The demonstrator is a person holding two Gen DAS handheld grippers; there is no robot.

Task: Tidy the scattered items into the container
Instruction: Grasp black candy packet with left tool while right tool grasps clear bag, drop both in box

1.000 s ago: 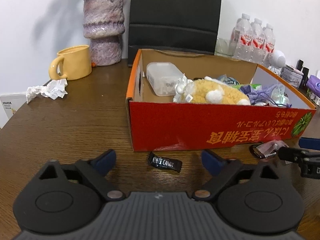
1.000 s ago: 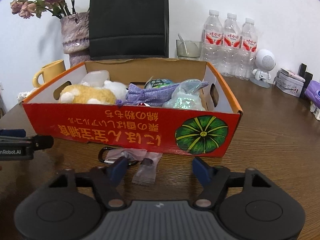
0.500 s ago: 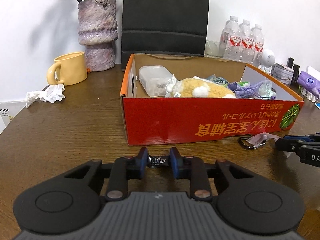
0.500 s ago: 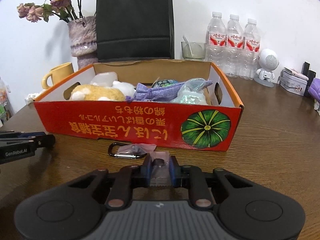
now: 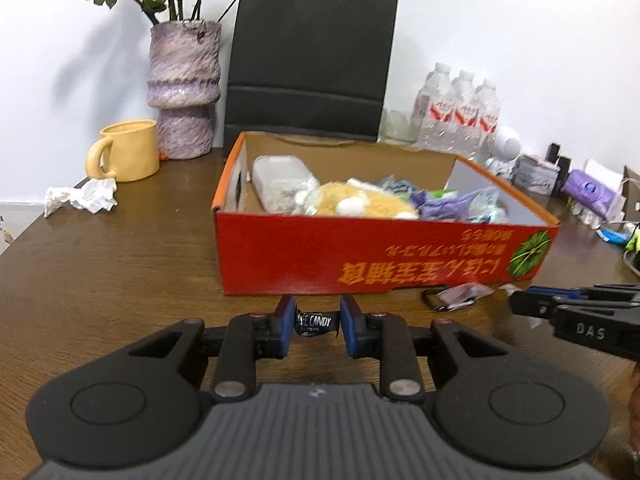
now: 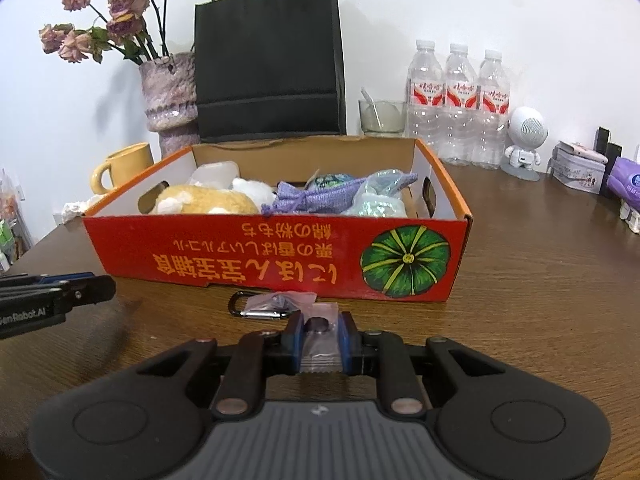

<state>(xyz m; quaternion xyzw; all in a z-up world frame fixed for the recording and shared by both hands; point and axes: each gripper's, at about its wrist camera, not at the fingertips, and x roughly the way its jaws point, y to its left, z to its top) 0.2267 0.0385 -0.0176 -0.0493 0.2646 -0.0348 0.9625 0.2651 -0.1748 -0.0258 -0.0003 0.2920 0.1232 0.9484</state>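
The black candy wrapper (image 5: 316,322) shows only part of its lettering; its ends are covered by the blue pads of the left claw (image 5: 316,320). In the right wrist view the clear packet (image 6: 320,340) runs down behind the right claw (image 6: 320,334), and the dark piece inside it cannot be told. The carabiner (image 6: 256,308) is half covered by a plastic bag (image 6: 282,300). The near wall of the red box (image 5: 360,256) hides the lower parts of the things inside. The vase (image 6: 170,92) is partly behind the black paper bag (image 6: 268,60).

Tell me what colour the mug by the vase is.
The mug is yellow, clearest in the left wrist view.
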